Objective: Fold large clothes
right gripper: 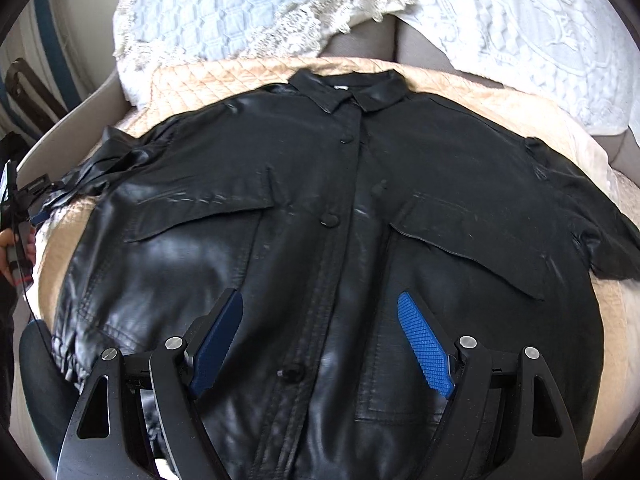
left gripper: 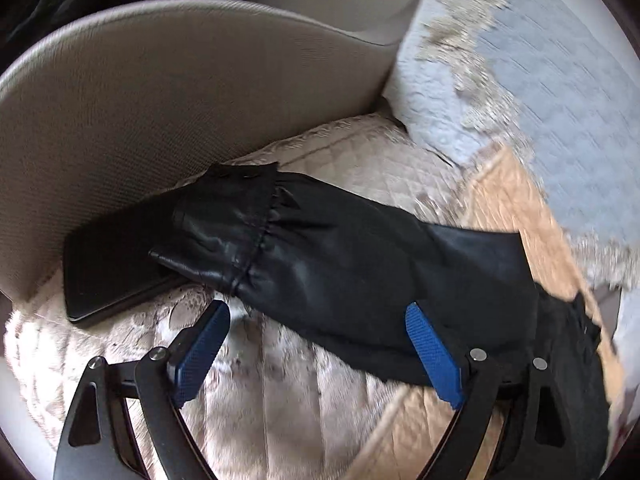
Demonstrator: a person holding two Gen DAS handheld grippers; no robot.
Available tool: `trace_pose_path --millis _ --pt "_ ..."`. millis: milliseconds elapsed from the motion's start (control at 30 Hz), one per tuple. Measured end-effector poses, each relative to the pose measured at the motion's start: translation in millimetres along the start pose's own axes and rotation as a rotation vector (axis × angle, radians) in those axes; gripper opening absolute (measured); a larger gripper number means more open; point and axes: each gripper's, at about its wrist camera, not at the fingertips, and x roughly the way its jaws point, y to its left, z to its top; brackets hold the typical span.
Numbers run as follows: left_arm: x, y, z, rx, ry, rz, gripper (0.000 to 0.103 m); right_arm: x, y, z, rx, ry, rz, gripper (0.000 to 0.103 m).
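A black leather-look jacket point(right gripper: 320, 208) lies spread front-up and buttoned on a beige quilted cover point(right gripper: 224, 76), collar at the far side. My right gripper point(right gripper: 320, 308) is open and hovers over the jacket's lower front, empty. In the left wrist view one black sleeve point(left gripper: 340, 264) stretches across the cover, its gathered cuff point(left gripper: 224, 216) at the left. My left gripper point(left gripper: 316, 320) is open just in front of the sleeve, its right pad point(left gripper: 432, 352) against the fabric's near edge, holding nothing. The left gripper also shows in the right wrist view point(right gripper: 24, 204) by the sleeve end.
A dark flat tablet-like object point(left gripper: 108, 264) lies under the cuff by the grey sofa armrest point(left gripper: 168, 92). A pale blue lace-edged quilt point(left gripper: 560, 120) is piled behind; it also shows in the right wrist view point(right gripper: 248, 8). A white embroidered cloth point(right gripper: 540, 32) lies at the far right.
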Motion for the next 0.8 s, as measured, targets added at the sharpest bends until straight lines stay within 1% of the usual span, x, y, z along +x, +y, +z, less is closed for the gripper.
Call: trace_pose_path --millis 33,67,100,133,167,200,233,267,333,400,467,567,633,700,733,800 --pt "5.6 2.9 1.2 -0.023 -0.002 -0.003 0.086 1.0 -2.9 -0.1 0.003 0.003 -0.004 0.080" --pt "8.8 5.1 3.9 -0.027 -0.009 0.014 0.073 1.5 -5.1 -0.1 0.006 0.005 -0.006 0.080" --pt "13.0 3.1 4.3 -0.011 -0.020 0.057 0.057 1.7 -7.8 0.0 0.010 0.005 -0.009 0.080" --pt "15.4 -1.2 5.0 0.017 -0.026 0.088 0.046 1.0 -10.5 -0.2 0.013 0.002 -0.010 0.080" --pt "16.3 -4.8 6.2 0.030 -0.017 0.090 0.023 -0.3 -12.4 -0.3 0.016 -0.002 -0.010 0.080" --pt "12.7 -6.8 8.0 0.035 -0.012 0.075 0.012 -1.9 -15.1 -0.4 0.020 -0.007 -0.010 0.080" --pt "7.3 -13.4 9.8 0.048 -0.014 0.075 0.010 -3.4 -17.8 -0.9 0.025 -0.012 -0.009 0.080" --pt "-0.9 -20.2 12.1 0.072 -0.033 0.079 0.008 -5.3 -21.3 -2.2 0.032 -0.019 -0.006 0.080" --pt "-29.1 -37.8 17.1 0.131 -0.092 0.055 0.007 -7.5 -26.2 -5.0 0.045 -0.025 -0.001 0.080" --pt "-62.0 -65.8 19.2 0.185 -0.143 -0.017 0.007 -9.7 -31.9 -8.1 0.058 -0.030 0.009 0.080" --pt "-95.1 -101.9 16.2 0.260 -0.183 -0.092 0.007 -12.1 -35.9 -11.3 0.064 -0.033 0.013 0.080" --pt "-134.6 -160.8 1.9 0.366 -0.220 -0.222 0.007 -19.7 -42.7 -15.3 0.074 -0.044 0.016 0.080" --pt "-151.1 -198.0 -13.0 0.423 -0.220 -0.309 0.007 -26.2 -48.9 -19.0 0.085 -0.055 0.012 0.080" --pt "-159.5 -239.3 -35.3 0.483 -0.190 -0.405 0.007 -32.4 -56.1 -23.8 0.100 -0.061 0.004 0.080" --pt "-159.4 -261.1 -49.0 0.515 -0.171 -0.442 0.007 -35.3 -60.3 -26.6 0.108 -0.061 -0.002 0.080" --pt "-154.2 -295.7 -78.7 0.566 -0.115 -0.489 0.008 -40.3 -67.3 -31.9 0.121 -0.057 -0.015 0.080"
